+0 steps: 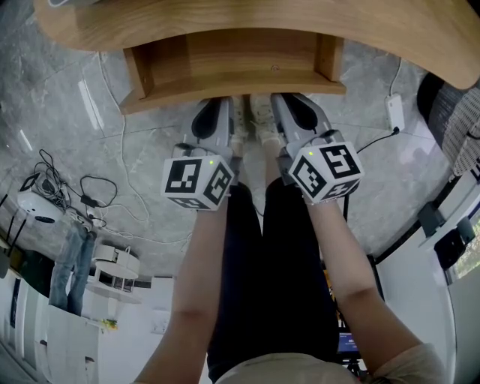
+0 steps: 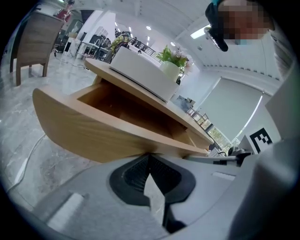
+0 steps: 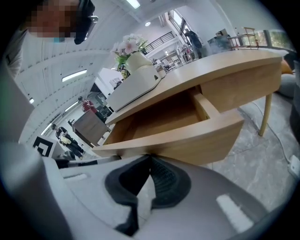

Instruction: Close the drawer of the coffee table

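Note:
The wooden coffee table (image 1: 262, 22) runs across the top of the head view, and its drawer (image 1: 232, 90) stands pulled out towards me, the inside showing and empty. My left gripper (image 1: 217, 103) and right gripper (image 1: 291, 99) sit side by side with their tips at the drawer's front panel. In the left gripper view the left gripper (image 2: 149, 154) is shut with nothing in it, its tip against the drawer front (image 2: 93, 136). In the right gripper view the right gripper (image 3: 150, 155) is shut likewise, empty, against the drawer front (image 3: 187, 140).
A white box (image 2: 140, 72) and a flower pot (image 2: 172, 61) stand on the tabletop. Cables (image 1: 112, 195) and a white adapter (image 1: 395, 112) lie on the marble floor. My shoes (image 1: 251, 112) are between the grippers. A table leg (image 3: 266, 112) stands at right.

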